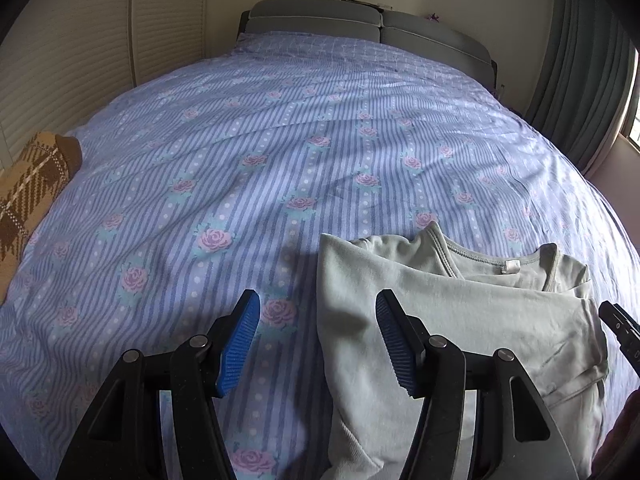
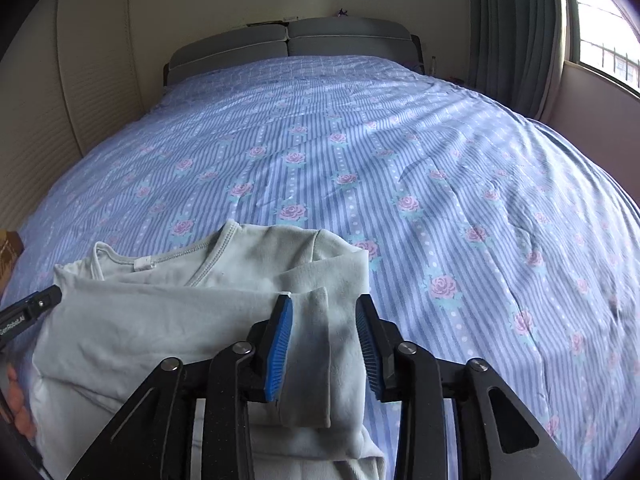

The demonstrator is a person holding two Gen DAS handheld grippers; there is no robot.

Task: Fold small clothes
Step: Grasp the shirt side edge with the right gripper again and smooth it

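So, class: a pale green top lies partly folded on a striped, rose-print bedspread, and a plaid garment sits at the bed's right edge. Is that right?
Not quite. The plaid garment sits at the bed's left edge, not the right, as the left wrist view shows. The rest holds: the pale green top lies partly folded on the striped, rose-print bedspread.

Soft matt knit shirt (image 2: pixel 168 320); wrinkled printed cotton bedsheet (image 2: pixel 360 152); ribbed blue rubber fingers (image 2: pixel 280 344) on matt black plastic.
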